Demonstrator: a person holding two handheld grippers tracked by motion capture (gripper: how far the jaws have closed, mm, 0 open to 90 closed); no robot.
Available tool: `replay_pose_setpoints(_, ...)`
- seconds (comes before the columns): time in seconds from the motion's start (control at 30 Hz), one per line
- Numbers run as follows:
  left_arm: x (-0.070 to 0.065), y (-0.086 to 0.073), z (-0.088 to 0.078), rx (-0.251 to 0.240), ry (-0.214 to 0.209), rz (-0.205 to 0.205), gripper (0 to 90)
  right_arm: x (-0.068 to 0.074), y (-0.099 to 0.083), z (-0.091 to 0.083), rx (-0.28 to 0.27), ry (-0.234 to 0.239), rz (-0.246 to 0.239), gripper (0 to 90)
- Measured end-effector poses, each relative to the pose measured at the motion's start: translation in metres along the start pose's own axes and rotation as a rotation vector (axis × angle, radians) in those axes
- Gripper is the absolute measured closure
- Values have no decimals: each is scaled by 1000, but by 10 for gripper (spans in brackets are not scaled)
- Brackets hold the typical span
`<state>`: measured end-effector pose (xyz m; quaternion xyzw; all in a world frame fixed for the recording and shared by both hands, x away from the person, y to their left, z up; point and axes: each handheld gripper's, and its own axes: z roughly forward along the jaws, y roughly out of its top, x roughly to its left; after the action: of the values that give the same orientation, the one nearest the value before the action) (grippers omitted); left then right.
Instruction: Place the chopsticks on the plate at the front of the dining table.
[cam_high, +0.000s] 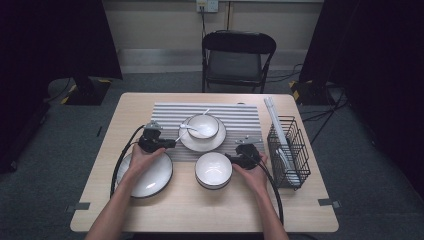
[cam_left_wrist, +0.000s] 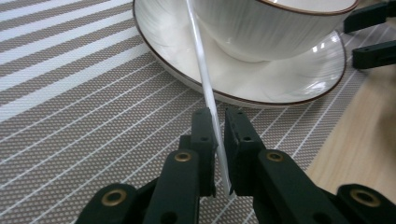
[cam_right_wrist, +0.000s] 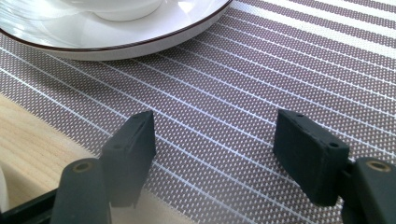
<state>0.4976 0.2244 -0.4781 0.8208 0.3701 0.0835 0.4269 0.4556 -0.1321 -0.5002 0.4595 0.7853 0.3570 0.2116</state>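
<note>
White bowl and plate with dark brown rims — grey-and-white striped placemat — pale wooden table.

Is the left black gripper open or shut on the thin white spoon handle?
Shut. In the left gripper view the left black gripper pinches the thin white spoon handle tightly between both pads.

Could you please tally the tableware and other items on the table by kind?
Bowls: 2, one on the saucer, one near the front
Plates: 2, the saucer under the bowl and the dark-rimmed plate
Spoons: 1, white spoon
Striped placemats: 1
Wire racks: 1
Total: 7
</note>
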Motion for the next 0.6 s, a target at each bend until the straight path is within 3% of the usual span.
replay_pose_setpoints(0.13, 0, 0, -1, -2, -13, 0, 818, 0, 0, 0, 0, 0, 0, 292)
replay_pose_setpoints(0.4, 6, 0, -14, -54, -35, -23, 760, 0, 0, 0, 0, 0, 0, 292)
replay_pose_setpoints(0.6, 8, -3, -16, -42, -33, -22, 753, 0, 0, 0, 0, -1, 0, 292)
